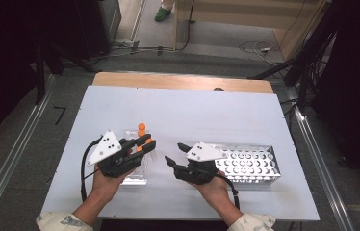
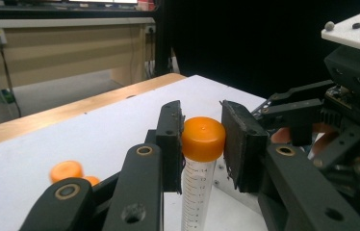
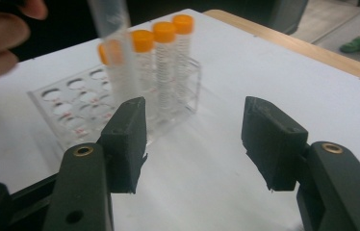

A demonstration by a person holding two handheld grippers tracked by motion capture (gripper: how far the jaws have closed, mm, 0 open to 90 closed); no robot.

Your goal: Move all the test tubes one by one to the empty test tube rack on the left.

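Above the white surface (image 1: 183, 115), our left hand-held gripper (image 2: 201, 144) pinches an orange-capped tube (image 2: 199, 168) lifted clear of the clear plastic rack (image 3: 115, 106), where three capped tubes (image 3: 163, 62) stand. Our right hand-held gripper (image 3: 192, 139) hangs spread and empty beside the metal perforated rack (image 1: 250, 163), so we judge the transfer barely begun, this tube not yet placed.

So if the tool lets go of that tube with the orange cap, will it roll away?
Probably, if it lands on its side: the tube is round and smooth, so it may roll on the flat table. It looks clear and seemingly empty, so likely light. The left tool grips just beside the cap, which might stop it slipping down.
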